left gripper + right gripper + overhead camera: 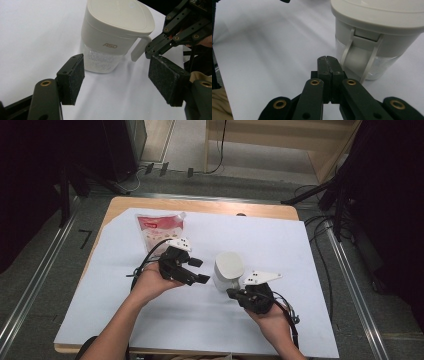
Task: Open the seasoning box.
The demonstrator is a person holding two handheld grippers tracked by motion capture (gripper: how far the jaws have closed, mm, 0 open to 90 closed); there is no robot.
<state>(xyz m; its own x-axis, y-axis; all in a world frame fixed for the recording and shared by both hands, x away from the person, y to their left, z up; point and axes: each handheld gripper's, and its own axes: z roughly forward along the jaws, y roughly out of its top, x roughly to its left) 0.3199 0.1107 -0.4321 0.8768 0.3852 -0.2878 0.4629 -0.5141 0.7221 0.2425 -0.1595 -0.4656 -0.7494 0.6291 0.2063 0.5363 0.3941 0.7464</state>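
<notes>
A white lidded container (pixel 228 270) with a clear lower part holding white grains stands upright in the middle of the white sheet. Its lid (pixel 117 12) is down and its handle (pixel 357 57) faces my right gripper. My left gripper (pixel 200 271) sits just left of the container, open, with nothing between its pads (pixel 72 77); in the left gripper view the container (pixel 115 32) stands a short way beyond them. My right gripper (pixel 328 62) is shut, pads pressed together on nothing. Its tips (pixel 151 48) lie right beside the handle's lower end; contact cannot be told.
A red and white pouch (pixel 160 230) lies flat at the back left of the white sheet (pixel 280 240) covering the wooden table (pixel 200 205). Cables trail from both grippers. Dark stands and floor surround the table.
</notes>
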